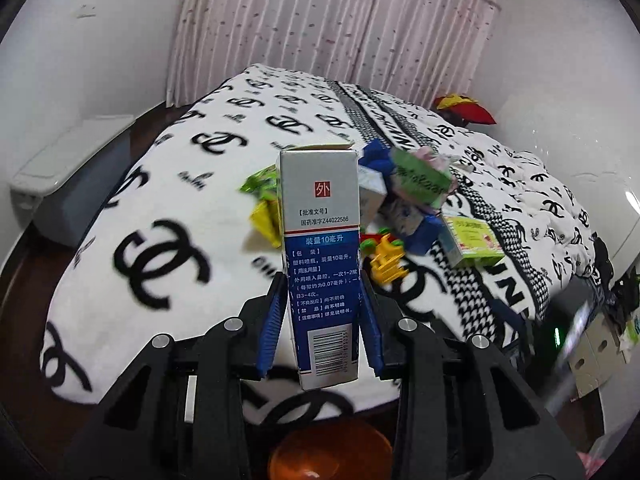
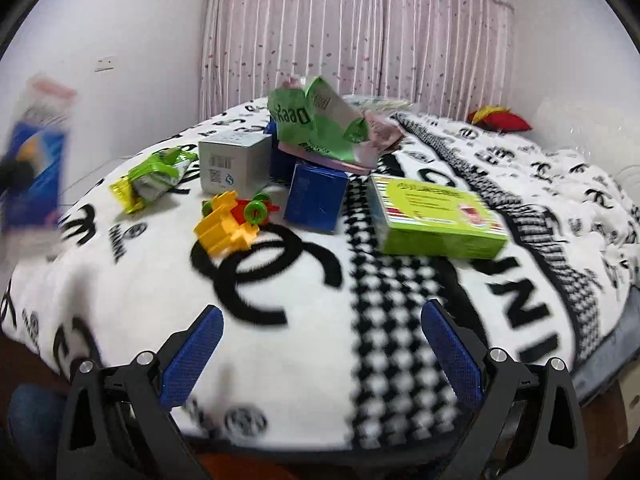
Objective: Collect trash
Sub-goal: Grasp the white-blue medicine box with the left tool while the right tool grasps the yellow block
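Pickup barely begun: left gripper (image 1: 320,312) clamped on upright medicine box (image 1: 320,240), right gripper (image 2: 320,344) jaws apart and empty, boxes and wrappers (image 2: 316,124) crowding mid-frame on the blanket (image 2: 300,320).

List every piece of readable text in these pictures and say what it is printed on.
"外", "国药准字Z44022586", "装量10毫升": tall silver-and-blue cardboard box clamped in the left gripper.
"Deep", upside down: crumpled green paper wrapper.
Print on the flat green carton and grey box: too blurred.

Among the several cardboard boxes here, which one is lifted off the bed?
The tall silver-and-blue medicine box, clamped upright in the left gripper. The others lie on the blanket.
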A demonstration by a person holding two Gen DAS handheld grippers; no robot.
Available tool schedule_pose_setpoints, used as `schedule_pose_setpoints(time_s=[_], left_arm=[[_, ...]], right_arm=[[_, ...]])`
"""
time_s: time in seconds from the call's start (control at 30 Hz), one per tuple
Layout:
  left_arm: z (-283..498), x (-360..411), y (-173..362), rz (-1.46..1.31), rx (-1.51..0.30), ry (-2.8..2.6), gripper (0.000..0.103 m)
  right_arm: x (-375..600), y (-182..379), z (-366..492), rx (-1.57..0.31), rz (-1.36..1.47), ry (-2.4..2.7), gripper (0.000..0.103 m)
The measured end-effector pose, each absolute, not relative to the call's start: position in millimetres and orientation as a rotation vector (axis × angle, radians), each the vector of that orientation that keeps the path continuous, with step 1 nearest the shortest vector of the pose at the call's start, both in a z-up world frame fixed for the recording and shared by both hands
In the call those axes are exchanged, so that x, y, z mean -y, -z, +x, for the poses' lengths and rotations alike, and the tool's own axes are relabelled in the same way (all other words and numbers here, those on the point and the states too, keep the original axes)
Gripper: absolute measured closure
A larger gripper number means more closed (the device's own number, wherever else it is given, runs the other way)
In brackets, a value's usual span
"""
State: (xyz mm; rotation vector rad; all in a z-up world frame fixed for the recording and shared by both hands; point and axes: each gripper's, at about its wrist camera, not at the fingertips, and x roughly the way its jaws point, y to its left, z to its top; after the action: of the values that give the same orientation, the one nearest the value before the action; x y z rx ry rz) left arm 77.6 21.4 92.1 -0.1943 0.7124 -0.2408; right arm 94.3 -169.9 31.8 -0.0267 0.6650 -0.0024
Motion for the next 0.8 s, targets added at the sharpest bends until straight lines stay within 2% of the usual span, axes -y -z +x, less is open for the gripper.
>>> schedule_pose_setpoints(time_s=[0.33,0.37,0.4,0.43,0.47,0.8], left_arm=[[67,-49,-76,-0.23,-0.744,0.211,0.069],[67,-50,-76,-0.234,-0.744,0.21,0.069],[67,-51,-76,-0.238,-0.745,0.212,0.069],[67,-51,-76,-0.237,-0.746,0.212,0.069],[66,-51,-75,-0.232,-0.746,0.209,0.069],[51,-37,-70,-0.196,-0.769,0.268,0.069]], right_arm=[[128,-30,163,-0.706,-0.026,-0.084,0.006],[125,-29,166,-0.719,-0.026,-0.088,0.014],[124,-28,167,-0.73,-0.025,-0.098,0.031],[122,-25,169,-0.751,-0.021,-0.114,0.041],[122,-23,170,-0.768,-0.013,-0.131,0.057],[125,-53,112,-0.715,-0.06,-0.181,0.057]])
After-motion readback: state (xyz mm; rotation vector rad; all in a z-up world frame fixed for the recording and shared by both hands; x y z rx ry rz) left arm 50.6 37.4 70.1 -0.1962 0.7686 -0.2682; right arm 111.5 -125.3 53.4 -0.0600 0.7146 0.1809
